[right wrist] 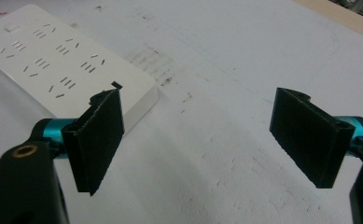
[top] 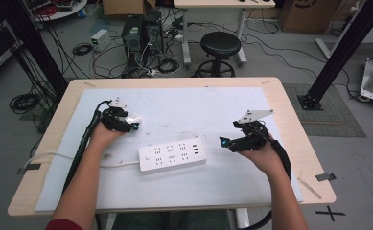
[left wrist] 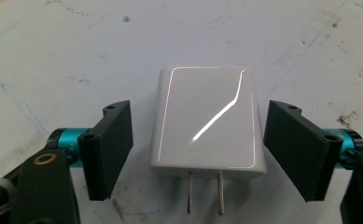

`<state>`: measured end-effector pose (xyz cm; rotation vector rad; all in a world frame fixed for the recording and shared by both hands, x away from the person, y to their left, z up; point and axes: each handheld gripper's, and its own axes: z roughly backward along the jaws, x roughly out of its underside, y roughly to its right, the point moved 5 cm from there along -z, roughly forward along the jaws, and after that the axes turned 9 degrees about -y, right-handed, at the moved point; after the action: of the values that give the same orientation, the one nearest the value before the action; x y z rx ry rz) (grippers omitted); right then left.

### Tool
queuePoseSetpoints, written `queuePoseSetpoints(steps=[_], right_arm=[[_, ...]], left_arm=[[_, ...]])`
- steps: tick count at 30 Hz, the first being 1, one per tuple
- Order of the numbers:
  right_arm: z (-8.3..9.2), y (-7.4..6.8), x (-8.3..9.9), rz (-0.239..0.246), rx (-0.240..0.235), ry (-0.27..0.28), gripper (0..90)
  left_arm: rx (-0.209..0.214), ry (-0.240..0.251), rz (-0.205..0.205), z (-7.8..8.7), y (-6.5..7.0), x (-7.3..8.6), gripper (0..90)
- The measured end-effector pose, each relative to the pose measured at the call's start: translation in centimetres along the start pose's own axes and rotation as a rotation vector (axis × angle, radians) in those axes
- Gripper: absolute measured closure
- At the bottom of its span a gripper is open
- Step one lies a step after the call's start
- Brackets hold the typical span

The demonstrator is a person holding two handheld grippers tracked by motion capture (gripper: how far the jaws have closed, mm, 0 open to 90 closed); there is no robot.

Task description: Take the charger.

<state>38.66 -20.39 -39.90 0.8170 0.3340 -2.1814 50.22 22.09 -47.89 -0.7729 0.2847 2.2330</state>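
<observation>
left gripper: jaws spread, flanking glossy white charger, gaps showing both sides
right gripper: gaping wide, holding nothing
power strip: lying between them on scuffed white mat

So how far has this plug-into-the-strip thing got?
Barely started. The white charger lies on the mat between the left gripper's open jaws, not yet squeezed. The right gripper waits open beside the power strip. Gripping, lifting and plugging in seemingly remain.
</observation>
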Motion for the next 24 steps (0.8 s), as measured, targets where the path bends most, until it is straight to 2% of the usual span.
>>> queuePoseSetpoints(steps=[1,5,15,16,19,20,22,23,24], right_arm=[[0.0,0.0,0.1,0.001,0.002,0.001,18.1],[0.0,0.0,0.1,-0.004,0.003,0.002,18.1],[0.0,0.0,0.1,0.000,0.002,0.003,18.1],[0.1,0.0,0.1,-0.002,0.000,0.009,18.2],[0.1,0.0,0.1,-0.002,-0.002,0.006,18.1],[0.2,0.1,0.1,-0.002,-0.005,0.013,18.1],[0.2,0.1,0.1,-0.001,-0.005,0.009,18.1],[0.3,0.0,0.1,0.002,-0.006,0.014,18.1],[0.4,0.0,0.2,0.004,-0.006,0.016,18.1]], left_arm=[[-0.005,-0.002,-0.018,0.0,0.1,-0.1,35.1],[0.000,-0.004,-0.020,0.0,0.2,-0.1,41.6],[-0.004,-0.014,-0.036,0.5,0.3,-0.1,42.5],[0.014,-0.023,-0.034,1.5,0.7,-0.2,42.4],[0.014,-0.023,-0.034,1.5,0.7,-0.2,42.5],[0.011,0.017,-0.046,3.5,1.3,-0.9,42.5],[0.011,0.017,-0.046,3.5,1.3,-0.9,42.5],[0.012,0.053,-0.057,5.4,2.1,-1.5,42.5],[0.013,0.066,-0.068,6.1,2.5,-1.7,42.5]])
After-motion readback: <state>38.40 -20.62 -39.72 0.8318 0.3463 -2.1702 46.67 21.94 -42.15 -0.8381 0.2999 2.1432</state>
